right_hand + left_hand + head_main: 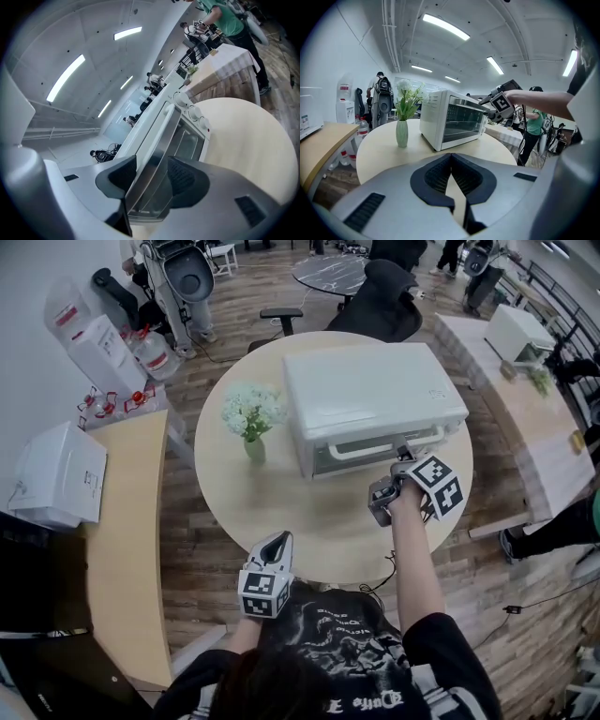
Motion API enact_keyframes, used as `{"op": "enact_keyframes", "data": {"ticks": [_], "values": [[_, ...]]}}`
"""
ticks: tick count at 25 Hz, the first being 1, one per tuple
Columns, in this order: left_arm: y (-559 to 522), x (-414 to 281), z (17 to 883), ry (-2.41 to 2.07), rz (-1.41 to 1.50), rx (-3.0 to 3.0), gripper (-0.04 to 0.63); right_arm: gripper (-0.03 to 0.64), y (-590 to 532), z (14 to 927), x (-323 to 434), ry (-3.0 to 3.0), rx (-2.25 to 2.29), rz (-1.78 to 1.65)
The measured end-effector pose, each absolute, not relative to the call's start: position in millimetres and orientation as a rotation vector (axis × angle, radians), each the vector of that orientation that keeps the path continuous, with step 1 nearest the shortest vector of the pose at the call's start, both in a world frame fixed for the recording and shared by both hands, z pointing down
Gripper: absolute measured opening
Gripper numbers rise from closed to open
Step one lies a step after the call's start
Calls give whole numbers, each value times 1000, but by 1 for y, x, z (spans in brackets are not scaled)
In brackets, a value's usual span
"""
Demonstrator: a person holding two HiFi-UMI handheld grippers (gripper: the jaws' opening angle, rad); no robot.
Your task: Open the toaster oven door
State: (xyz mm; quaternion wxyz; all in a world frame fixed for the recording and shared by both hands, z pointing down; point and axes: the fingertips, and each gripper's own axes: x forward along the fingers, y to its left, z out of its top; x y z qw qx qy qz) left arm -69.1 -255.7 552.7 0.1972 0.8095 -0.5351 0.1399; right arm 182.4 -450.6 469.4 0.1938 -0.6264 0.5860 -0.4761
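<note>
Right gripper (pixel 151 173): clenched on the pale horizontal bar handle (pixel 161 136) of the white box-shaped toaster oven (pixel 375 395). Handle runs between the two ribbed black pads and touches both.

Toaster oven stands toward the far side of the round light-wood table (pixel 309 521). Its glass door (pixel 461 123) is shut, upright against the front. Three round white knobs (pixel 193 111) sit in a row beside the door; markings next to them are too small to read.

Left gripper (pixel 451 157): jaw tips together, nothing between them. Held at the near edge of the table, well apart from the oven.

Marker cube (pixel 439 486) on the right gripper shows black-and-white square patterns.

Pale green vase of white flowers (pixel 254 448) stands just left of the oven. White print on the person's black shirt (pixel 347 643) is not legible.
</note>
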Motion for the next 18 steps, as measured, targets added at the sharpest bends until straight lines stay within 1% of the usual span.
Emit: {"op": "enact_keyframes", "data": {"ticks": [4,18], "values": [[-259,-74,553,-1509,386,2261,20,190,-453,467,182,1672,-1765,-1322],[-263,-74,558,-1481,412,2272,20,183,-453,467,179,1693,-1773,-1335]]}}
